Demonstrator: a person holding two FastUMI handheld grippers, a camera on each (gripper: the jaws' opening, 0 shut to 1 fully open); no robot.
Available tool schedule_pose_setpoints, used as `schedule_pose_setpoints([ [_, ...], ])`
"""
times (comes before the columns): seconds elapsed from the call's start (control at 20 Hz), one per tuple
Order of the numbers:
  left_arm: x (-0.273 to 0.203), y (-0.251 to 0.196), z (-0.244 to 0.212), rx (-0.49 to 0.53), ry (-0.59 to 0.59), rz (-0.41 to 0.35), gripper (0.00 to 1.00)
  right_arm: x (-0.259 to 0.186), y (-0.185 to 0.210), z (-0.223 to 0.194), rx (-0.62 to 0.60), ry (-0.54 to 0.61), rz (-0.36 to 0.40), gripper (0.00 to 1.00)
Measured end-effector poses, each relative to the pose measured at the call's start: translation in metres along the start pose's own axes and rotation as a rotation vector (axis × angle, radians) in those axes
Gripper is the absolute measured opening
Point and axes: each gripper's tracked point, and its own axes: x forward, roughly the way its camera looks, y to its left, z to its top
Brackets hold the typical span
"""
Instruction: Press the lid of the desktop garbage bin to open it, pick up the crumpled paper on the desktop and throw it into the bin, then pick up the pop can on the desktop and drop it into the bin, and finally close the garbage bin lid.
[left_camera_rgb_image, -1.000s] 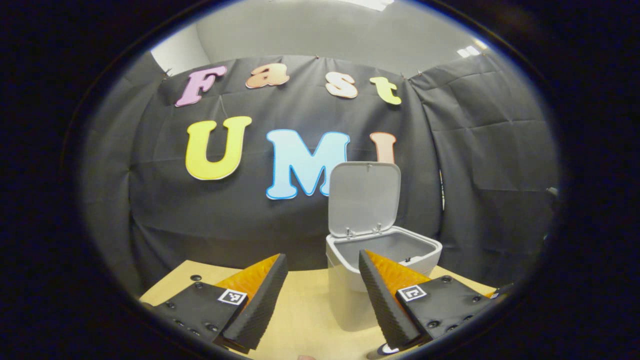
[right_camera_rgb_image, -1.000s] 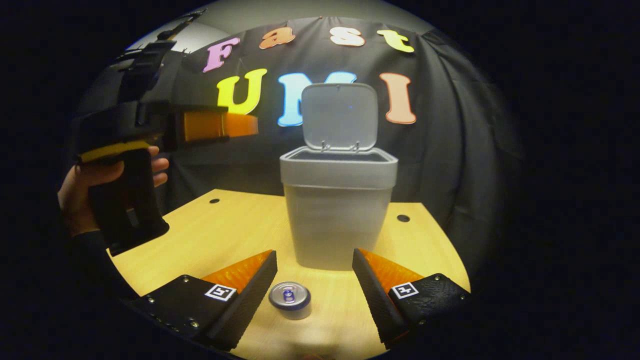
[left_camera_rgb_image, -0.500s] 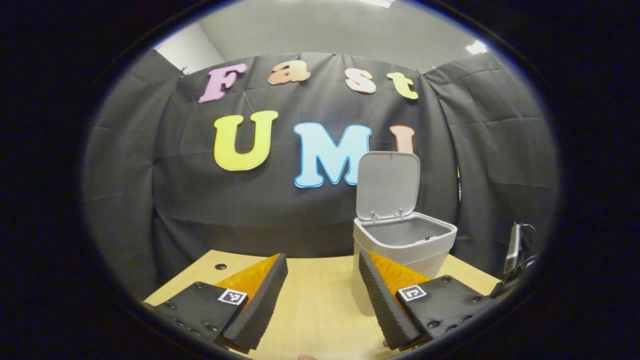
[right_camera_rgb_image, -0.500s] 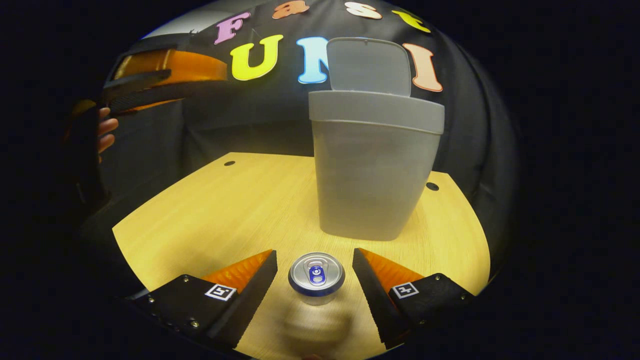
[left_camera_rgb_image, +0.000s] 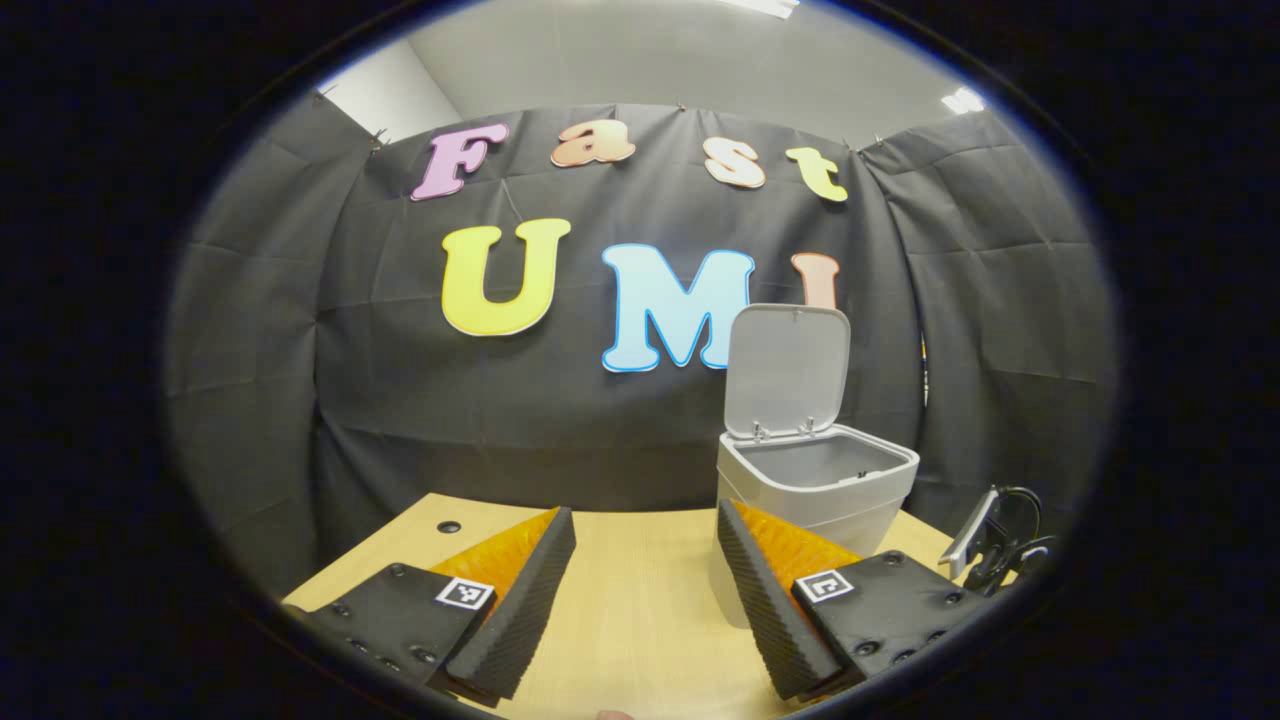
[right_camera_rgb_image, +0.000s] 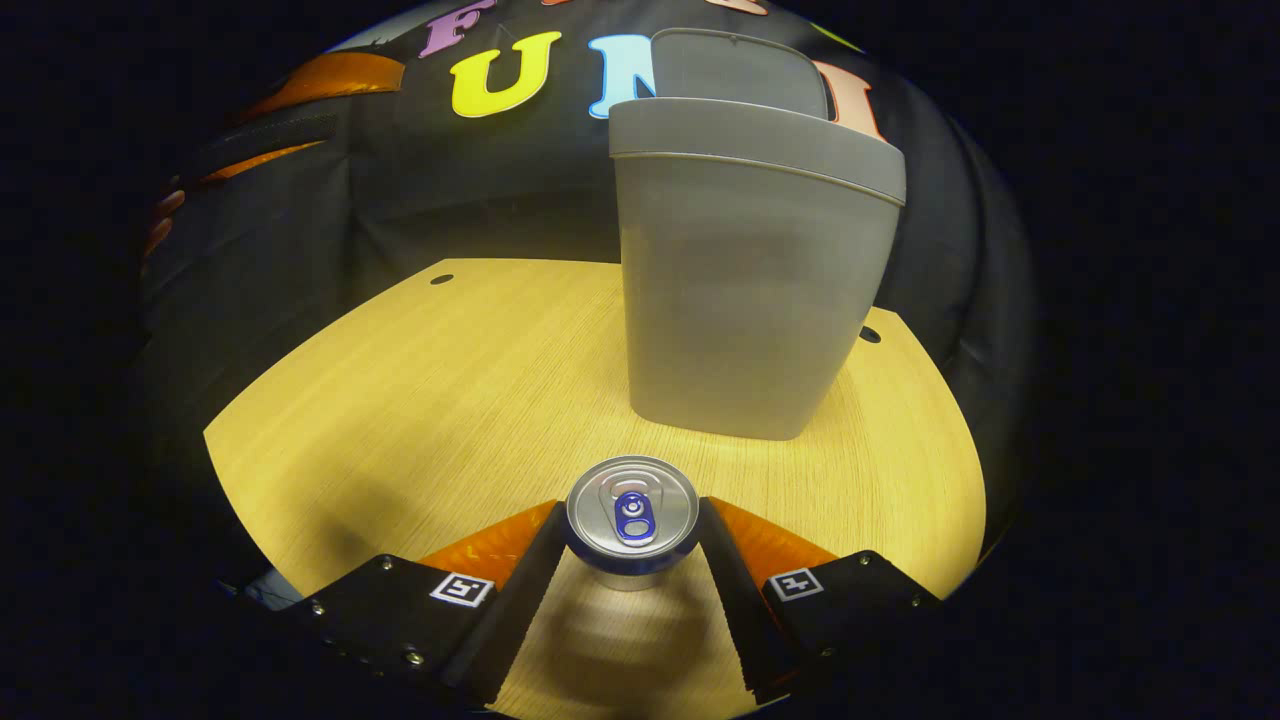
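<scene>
Pop can (right_camera_rgb_image: 632, 512) stands upright on the desk (right_camera_rgb_image: 420, 400) at six o'clock in the right gripper view, just in front of the bin (right_camera_rgb_image: 745, 270), which sits at one o'clock behind it. Going left to right across that view, we see one finger of our right gripper (right_camera_rgb_image: 632, 545) against the can's left side, the can's silver top with its tab, then the other finger against its right side; we judge the gripper clamped on the can, or within a hair of it.

In the left gripper view, our left gripper (left_camera_rgb_image: 645, 590) hangs with its fingers apart and nothing between them, and the bin stands at four o'clock with its lid (left_camera_rgb_image: 787, 368) raised.

What could go wrong: the grip sits high, near the rim, so a smooth can might slip or tilt as we lift. The bin is very near, and a hasty swing could knock it.
</scene>
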Motion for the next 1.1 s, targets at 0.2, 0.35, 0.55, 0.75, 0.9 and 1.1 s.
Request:
schedule_pose_setpoints([
  [0.2,0.001,-0.002,-0.002,-0.002,0.003,-0.01,0.97,-0.022,-0.001,0.03,-0.023,-0.082,-0.002,0.83],
  [0.35,0.001,-0.002,0.001,-0.002,-0.006,-0.019,0.97,-0.05,-0.004,0.08,-0.013,-0.201,0.001,0.83],
  [0.55,0.003,0.001,0.003,-0.015,-0.015,-0.037,0.97,-0.094,-0.009,0.168,0.014,-0.396,0.004,0.83],
  [0.75,0.003,0.005,0.001,-0.032,-0.016,-0.048,0.94,-0.119,-0.015,0.246,0.042,-0.566,0.008,0.83],
  [0.9,0.002,0.012,0.004,-0.033,-0.024,-0.051,0.94,-0.115,-0.025,0.281,0.04,-0.63,-0.021,0.83],
  [1.1,0.007,0.02,0.007,-0.029,-0.032,-0.064,0.97,-0.102,-0.035,0.303,0.021,-0.66,-0.082,0.83],
])
